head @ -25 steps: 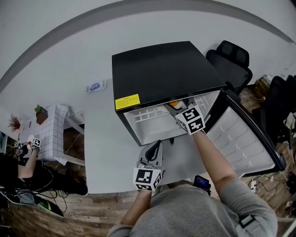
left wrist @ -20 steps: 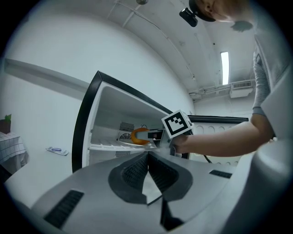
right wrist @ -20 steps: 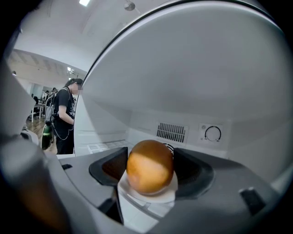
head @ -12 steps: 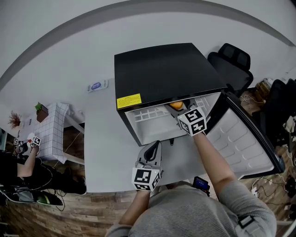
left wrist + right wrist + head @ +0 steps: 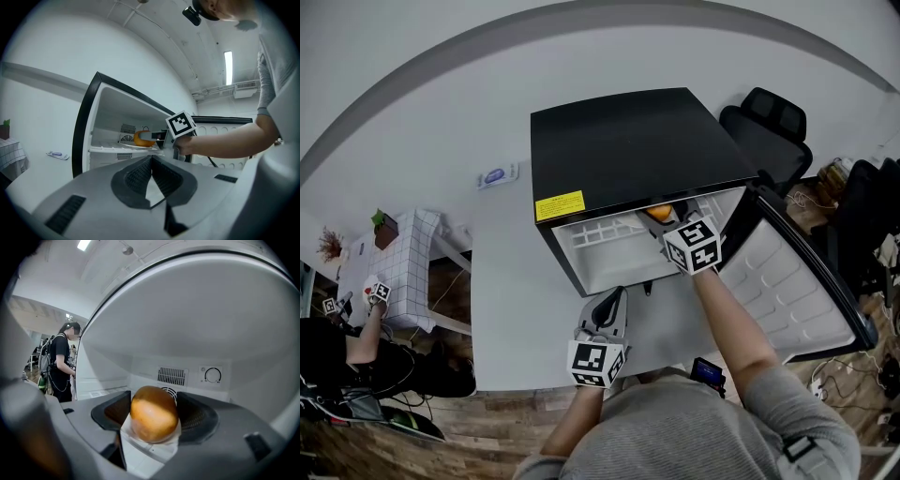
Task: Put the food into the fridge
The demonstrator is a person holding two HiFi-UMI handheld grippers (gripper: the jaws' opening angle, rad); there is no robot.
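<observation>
Just inside the black fridge (image 5: 619,141), its door (image 5: 792,281) swung wide rightward, the right gripper (image 5: 667,223) clamps a smooth, round orange-brown food item (image 5: 153,413) above the white shelf (image 5: 110,149). The left gripper (image 5: 151,164), ribbed pads together, lies outside over the grey table (image 5: 516,309).

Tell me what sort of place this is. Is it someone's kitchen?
Probably an office or lab workroom, not a home kitchen. The small black fridge sits on a plain white surface, an office chair stands close by, and another person is busy at a second table.
</observation>
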